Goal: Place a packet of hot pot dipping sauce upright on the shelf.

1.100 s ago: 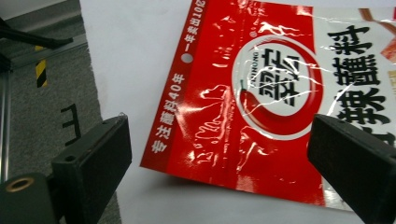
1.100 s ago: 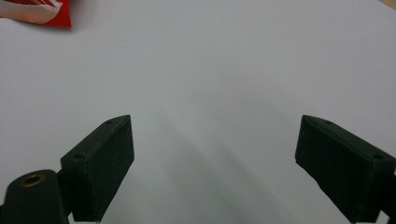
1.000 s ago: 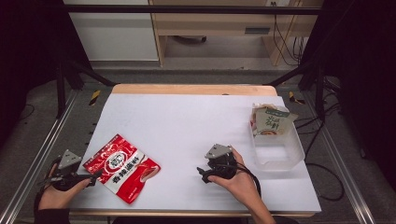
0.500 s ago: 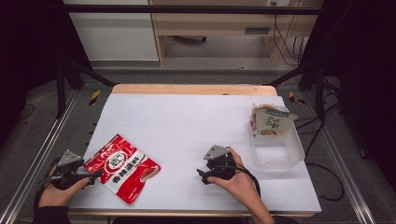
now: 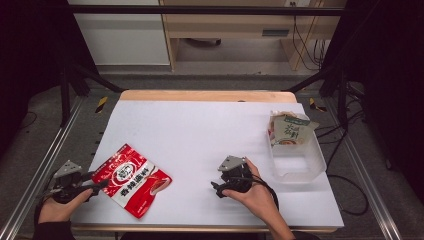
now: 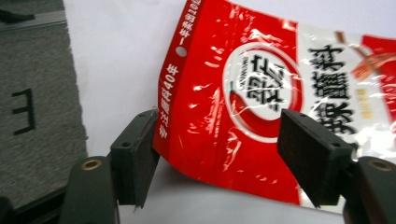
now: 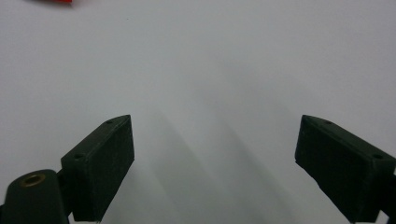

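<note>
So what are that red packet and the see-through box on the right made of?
The red packet looks like glossy plastic film: it shows crinkles and bright glare streaks. The box seems clear rigid plastic, since the white table shows through its walls. The pouch inside it looks similar, though too small to tell.

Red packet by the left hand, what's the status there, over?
Left gripper open, jaws straddling the red packet's edge, no grip yet. Right gripper open, over bare table. Clear bin holds another packet; nothing in the way.
</note>
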`<state>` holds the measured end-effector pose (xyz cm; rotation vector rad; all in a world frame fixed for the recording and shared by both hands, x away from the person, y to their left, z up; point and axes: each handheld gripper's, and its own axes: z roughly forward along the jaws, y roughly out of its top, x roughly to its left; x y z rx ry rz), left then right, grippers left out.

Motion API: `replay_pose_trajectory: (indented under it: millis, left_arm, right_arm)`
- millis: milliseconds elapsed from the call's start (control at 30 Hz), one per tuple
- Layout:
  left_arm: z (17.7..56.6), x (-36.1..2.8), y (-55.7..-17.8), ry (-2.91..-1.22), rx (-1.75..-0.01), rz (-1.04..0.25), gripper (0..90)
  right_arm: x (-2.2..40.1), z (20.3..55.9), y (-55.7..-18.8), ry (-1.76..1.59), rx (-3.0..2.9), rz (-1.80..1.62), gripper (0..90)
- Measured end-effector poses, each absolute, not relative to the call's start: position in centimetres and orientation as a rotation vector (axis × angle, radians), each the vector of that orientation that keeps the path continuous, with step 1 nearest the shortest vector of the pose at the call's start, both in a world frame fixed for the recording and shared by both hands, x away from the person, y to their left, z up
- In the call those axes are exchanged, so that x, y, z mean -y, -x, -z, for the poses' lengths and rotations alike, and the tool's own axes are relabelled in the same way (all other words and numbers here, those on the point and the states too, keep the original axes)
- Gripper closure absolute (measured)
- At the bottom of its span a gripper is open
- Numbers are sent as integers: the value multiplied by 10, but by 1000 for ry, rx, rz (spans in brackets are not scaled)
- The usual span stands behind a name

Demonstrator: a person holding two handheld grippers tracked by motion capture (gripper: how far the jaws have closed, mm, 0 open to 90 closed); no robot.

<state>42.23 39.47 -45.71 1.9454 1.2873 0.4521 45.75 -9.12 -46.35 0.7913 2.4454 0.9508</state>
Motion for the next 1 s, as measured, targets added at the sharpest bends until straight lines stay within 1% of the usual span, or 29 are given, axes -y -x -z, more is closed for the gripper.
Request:
replay_pose_trajectory:
  millis: [100, 233, 267, 400, 433, 467, 500, 633, 667, 767, 867, 1000]
  left_arm:
    - [456, -393, -422, -1929, -1273, -404, 331]
    - [461, -392, -427, -1967, -1281, -344, 352]
    - [462, -392, -428, -1968, -1289, -344, 374]
    - [461, -395, -432, -1959, -1315, -366, 560]
    - [462, -396, -433, -1966, -1318, -375, 627]
    - [462, -397, -435, -1975, -1327, -383, 663]
    - [463, -397, -436, -1974, -1330, -383, 720]
    - [461, -397, -439, -1959, -1319, -401, 884]
    - [459, -396, -440, -1960, -1307, -404, 900]
    - [453, -390, -442, -1976, -1269, -429, 900]
    - [440, -378, -444, -1979, -1216, -452, 900]
    - [424, -359, -450, -2026, -1131, -464, 900]
  right_arm:
    - [91, 464, -458, -784, -2453, -943, 124]
    - [91, 464, -458, -784, -2459, -944, 124]
    - [91, 465, -458, -782, -2459, -944, 124]
    - [91, 464, -457, -780, -2456, -942, 124]
    - [90, 464, -457, -781, -2449, -955, 126]
    - [91, 464, -457, -786, -2447, -957, 127]
    - [91, 463, -458, -783, -2446, -958, 127]
    - [93, 460, -458, -772, -2441, -955, 127]
    - [93, 459, -458, -775, -2433, -954, 127]
    - [93, 454, -458, -758, -2428, -947, 126]
    - [91, 449, -459, -746, -2426, -951, 127]
    - [88, 441, -461, -731, -2421, -950, 129]
